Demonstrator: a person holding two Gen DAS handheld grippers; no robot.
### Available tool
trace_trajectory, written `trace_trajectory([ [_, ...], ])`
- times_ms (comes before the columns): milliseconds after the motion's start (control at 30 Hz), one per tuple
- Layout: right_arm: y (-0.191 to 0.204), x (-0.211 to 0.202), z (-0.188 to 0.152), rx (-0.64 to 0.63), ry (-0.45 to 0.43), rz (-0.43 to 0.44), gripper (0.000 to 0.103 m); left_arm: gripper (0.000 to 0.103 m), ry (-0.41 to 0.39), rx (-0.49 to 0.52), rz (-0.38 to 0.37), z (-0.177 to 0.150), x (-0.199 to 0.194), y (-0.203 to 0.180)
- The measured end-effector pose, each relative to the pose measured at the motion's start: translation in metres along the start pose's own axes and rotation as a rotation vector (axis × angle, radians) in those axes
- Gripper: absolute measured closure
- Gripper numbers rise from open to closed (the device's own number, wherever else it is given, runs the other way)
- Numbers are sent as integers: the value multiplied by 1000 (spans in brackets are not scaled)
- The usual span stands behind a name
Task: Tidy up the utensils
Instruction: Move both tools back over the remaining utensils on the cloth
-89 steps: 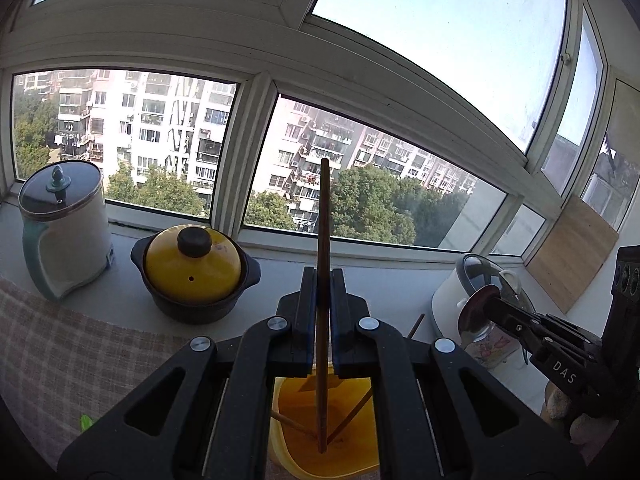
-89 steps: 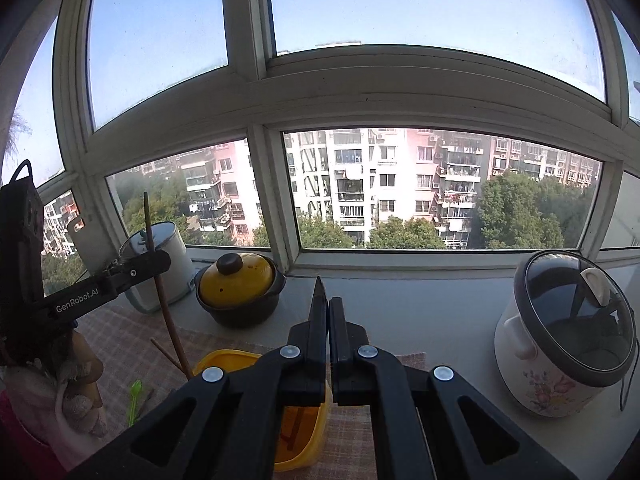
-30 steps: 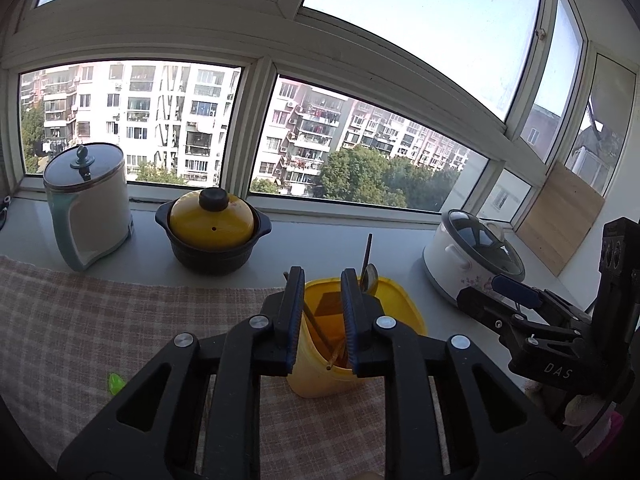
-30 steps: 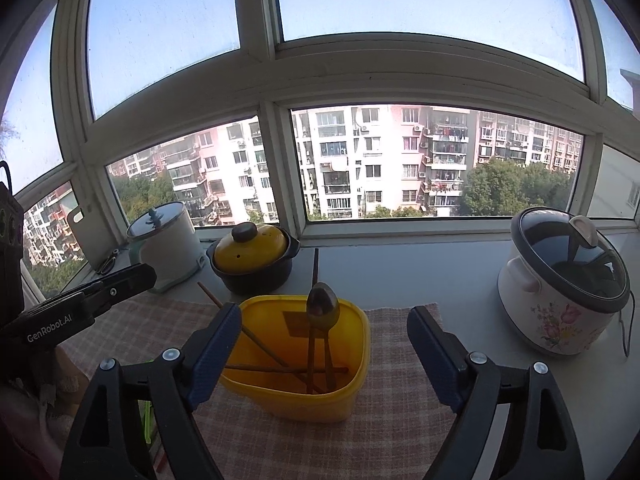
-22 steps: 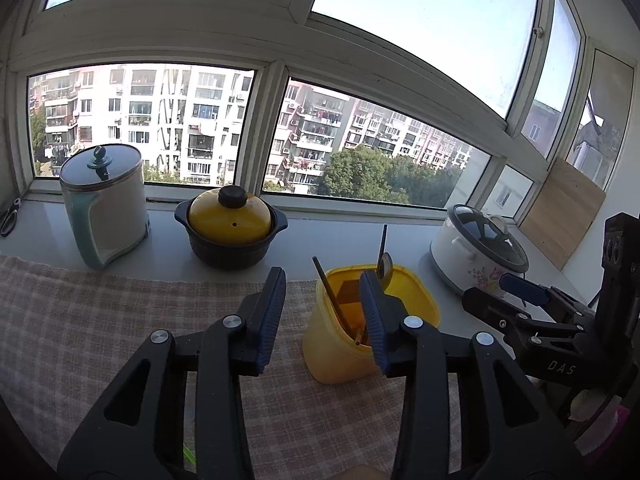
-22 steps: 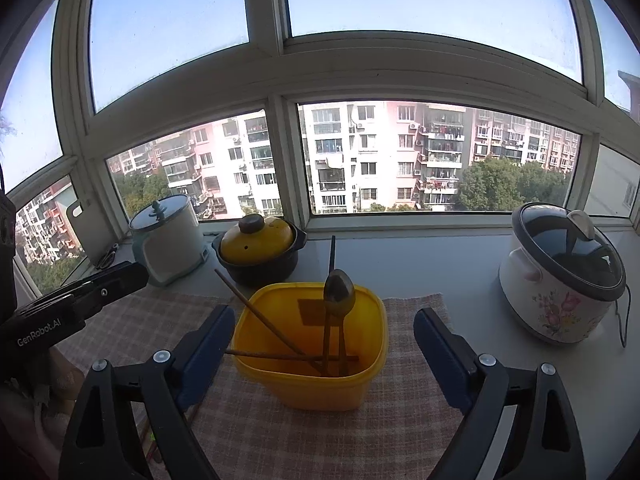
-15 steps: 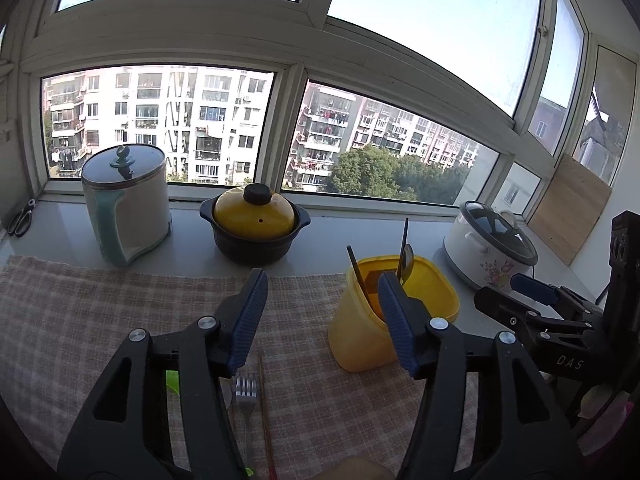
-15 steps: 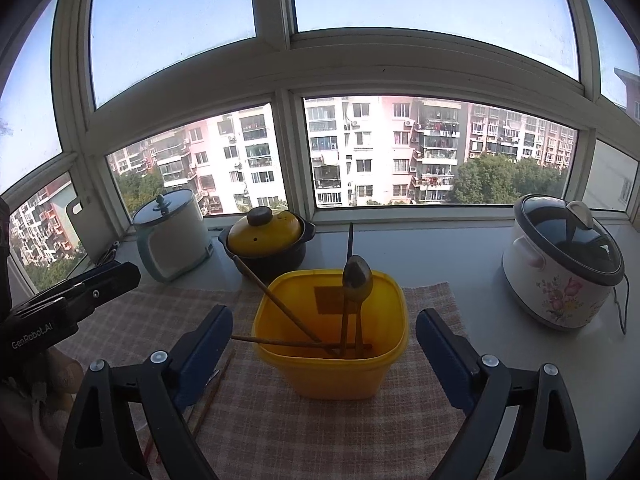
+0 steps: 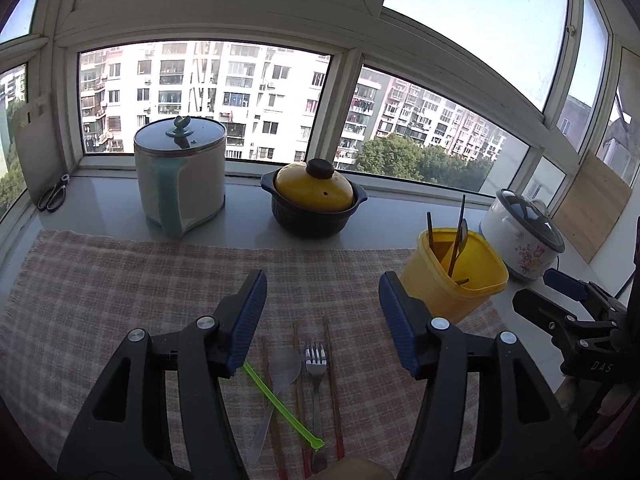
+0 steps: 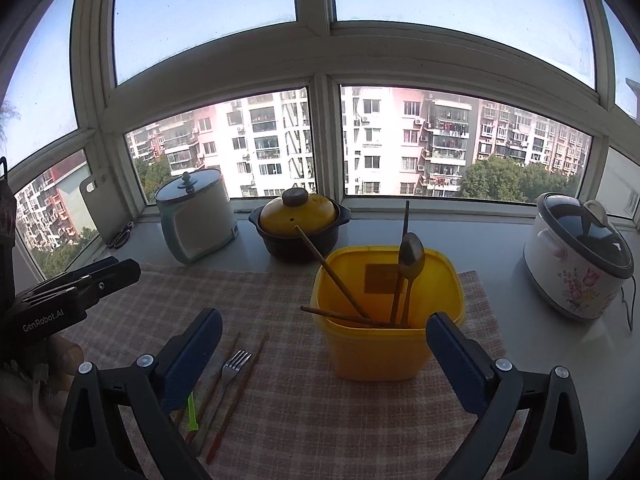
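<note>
Left wrist view: the loose utensils lie low in the middle of the frame on the checked cloth, between and below my left gripper fingers: a fork, a clear spoon, a green stick lying slantwise, and chopsticks on either side of the fork. My left fingers stand apart with nothing between the pads. To the right of centre sits the yellow tub, holding chopsticks and a metal spoon that lean on its rim.

Through the right wrist view, the tub stands just right of centre, framed by my right gripper, whose jaws are opening wide and press on nothing. The fork lies lower left of the tub.

Beyond the cloth, on the sill, stand a white kettle, a yellow-lidded pot and, at the right edge, a flowered rice cooker. Scissors lie at the far left.
</note>
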State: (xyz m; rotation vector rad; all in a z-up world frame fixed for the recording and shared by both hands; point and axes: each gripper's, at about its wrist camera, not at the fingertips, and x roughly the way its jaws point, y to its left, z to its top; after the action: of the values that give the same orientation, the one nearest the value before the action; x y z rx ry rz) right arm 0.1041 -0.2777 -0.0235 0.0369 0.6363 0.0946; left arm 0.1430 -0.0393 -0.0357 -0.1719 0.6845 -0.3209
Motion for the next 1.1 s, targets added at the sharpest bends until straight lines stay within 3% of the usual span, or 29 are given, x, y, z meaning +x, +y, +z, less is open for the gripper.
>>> trace_trajectory([
  [233,17,11,-11,-18,26,16,0,43,99,-27,41,-14,16,38],
  [667,47,53,-41,-50,170,95,1,46,312,-155,-16,-56,65,81],
  [767,55,66,-48,-50,221,134,7,52,351,-183,-31,-64,76,84],
  [967,63,87,-57,-29,289,184,8,58,411,-238,-66,-76,92,92],
  [1100,66,101,-63,-3,343,212,20,62,443,-254,-69,-81,100,94],
])
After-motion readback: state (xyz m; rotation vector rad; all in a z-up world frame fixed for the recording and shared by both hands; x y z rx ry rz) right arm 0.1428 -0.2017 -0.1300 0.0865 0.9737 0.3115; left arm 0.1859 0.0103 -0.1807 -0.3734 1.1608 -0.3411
